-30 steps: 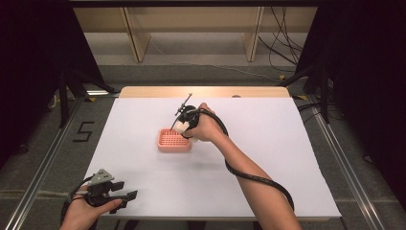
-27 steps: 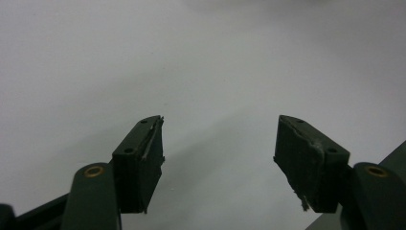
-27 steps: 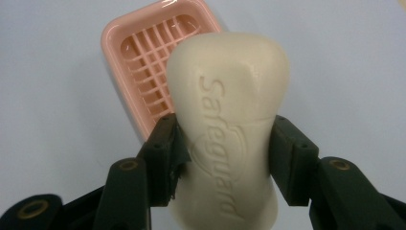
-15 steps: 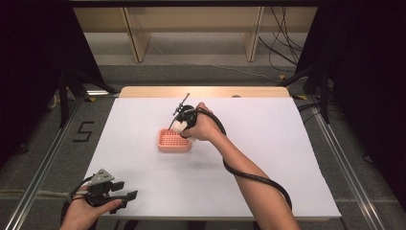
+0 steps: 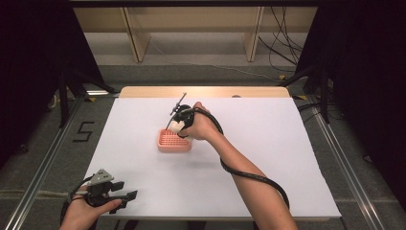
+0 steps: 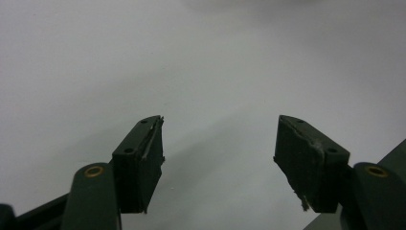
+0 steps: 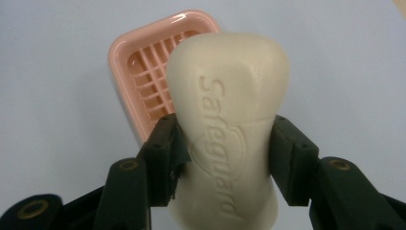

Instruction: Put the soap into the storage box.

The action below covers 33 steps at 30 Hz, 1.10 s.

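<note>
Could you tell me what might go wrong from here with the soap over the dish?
The right tool pinches the smooth cream soap bar only at its narrow waist, so it might slip or twist. The bar hangs over one edge of the pink slatted plastic soap dish; released here, it could land on the rim.

I read "Safeguard" embossed along the cream soap bar [image 7: 227, 129] in my right gripper view, and a black "5" marked on the floor [image 5: 43, 143] left of the table.

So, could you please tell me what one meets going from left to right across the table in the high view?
Left claw → pink soap dish → right claw, gripping the soap.
</note>
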Each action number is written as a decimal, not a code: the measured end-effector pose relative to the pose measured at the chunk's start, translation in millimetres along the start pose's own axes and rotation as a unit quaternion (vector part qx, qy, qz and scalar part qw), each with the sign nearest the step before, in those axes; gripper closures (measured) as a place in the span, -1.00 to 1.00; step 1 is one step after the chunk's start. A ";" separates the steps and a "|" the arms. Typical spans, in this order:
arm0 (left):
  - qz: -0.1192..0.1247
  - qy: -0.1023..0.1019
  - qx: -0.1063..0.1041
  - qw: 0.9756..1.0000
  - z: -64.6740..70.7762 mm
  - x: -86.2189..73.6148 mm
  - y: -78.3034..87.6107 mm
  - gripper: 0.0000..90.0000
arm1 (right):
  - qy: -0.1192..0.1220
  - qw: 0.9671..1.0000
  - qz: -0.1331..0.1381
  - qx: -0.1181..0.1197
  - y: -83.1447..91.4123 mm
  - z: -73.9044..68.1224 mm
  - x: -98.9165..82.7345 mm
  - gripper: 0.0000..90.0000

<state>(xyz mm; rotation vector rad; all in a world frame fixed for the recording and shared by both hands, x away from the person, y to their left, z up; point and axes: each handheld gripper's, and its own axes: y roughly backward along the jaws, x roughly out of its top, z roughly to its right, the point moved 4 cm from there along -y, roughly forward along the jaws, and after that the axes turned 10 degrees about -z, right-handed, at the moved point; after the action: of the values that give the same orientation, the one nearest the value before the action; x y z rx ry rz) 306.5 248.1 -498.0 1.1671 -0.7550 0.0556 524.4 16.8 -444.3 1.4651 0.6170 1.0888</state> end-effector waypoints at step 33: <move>-0.017 -0.022 0.000 1.000 -3.9 -1.5 2.9 -0.26 | 0.021 1.000 0.004 0.001 -9.3 -3.7 12.5 0.12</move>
<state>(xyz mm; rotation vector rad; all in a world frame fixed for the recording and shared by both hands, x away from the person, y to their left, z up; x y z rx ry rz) 306.2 253.2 -497.2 1.1849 -0.7725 0.0017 528.4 31.2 -450.0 1.4513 0.6418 1.1273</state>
